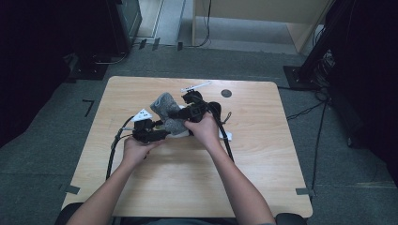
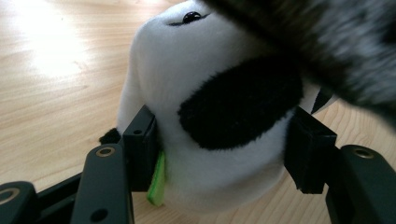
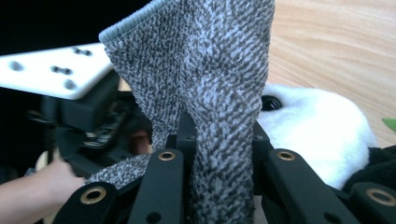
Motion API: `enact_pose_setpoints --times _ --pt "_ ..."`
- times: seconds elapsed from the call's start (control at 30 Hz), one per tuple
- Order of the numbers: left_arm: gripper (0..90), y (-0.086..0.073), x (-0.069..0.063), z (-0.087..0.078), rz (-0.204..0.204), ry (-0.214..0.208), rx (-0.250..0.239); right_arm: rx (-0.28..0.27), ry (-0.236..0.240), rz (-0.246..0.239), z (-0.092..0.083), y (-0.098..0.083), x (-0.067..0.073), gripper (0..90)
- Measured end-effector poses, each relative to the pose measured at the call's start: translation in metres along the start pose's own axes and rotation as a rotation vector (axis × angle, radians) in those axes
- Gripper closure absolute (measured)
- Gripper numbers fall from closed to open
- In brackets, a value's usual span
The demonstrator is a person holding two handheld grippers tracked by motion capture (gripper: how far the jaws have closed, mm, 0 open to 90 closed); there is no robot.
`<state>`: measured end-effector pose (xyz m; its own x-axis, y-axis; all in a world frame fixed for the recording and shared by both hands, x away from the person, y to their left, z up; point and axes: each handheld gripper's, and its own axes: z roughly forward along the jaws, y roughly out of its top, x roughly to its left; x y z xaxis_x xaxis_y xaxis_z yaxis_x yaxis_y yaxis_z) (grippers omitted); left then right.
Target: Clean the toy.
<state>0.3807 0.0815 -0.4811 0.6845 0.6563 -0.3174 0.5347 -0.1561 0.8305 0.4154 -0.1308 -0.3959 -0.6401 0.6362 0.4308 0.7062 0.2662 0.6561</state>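
A white and black plush toy [image 2: 187, 60] lies on the wooden table [image 1: 187, 176]. My left gripper [image 2: 224, 144] is shut on it, both pads pressing into its soft body, and a green tag [image 2: 157, 179] sticks out by one pad. A grey knitted cloth [image 3: 210, 60] stands up out of my right gripper [image 3: 222, 135], which is shut on its lower part. In the high view the cloth [image 1: 163, 107] hangs over the toy, with the left gripper [image 1: 162, 135] below it and the right gripper [image 1: 182, 113] to its right. The toy [image 3: 317, 130] shows behind the cloth.
A thin white strip [image 1: 195, 86] and a dark round spot [image 1: 226, 93] lie near the table's far edge. A black cable [image 1: 112, 150] trails off the left gripper, another [image 1: 228, 143] off the right. Bare wood spreads along the near side and both ends.
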Motion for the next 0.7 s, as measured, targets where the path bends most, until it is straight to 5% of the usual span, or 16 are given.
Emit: enact_pose_setpoints --times 0.17,0.7 --pt "39.1 0.0 0.0 0.001 -0.003 0.0 -0.001 -0.011 0.002 0.014 -0.003 -0.004 -0.011 75.4" --pt "40.5 0.002 0.004 0.0 -0.021 -0.007 0.014 0.003 -0.133 0.023 -0.038 -0.016 -0.039 76.4"
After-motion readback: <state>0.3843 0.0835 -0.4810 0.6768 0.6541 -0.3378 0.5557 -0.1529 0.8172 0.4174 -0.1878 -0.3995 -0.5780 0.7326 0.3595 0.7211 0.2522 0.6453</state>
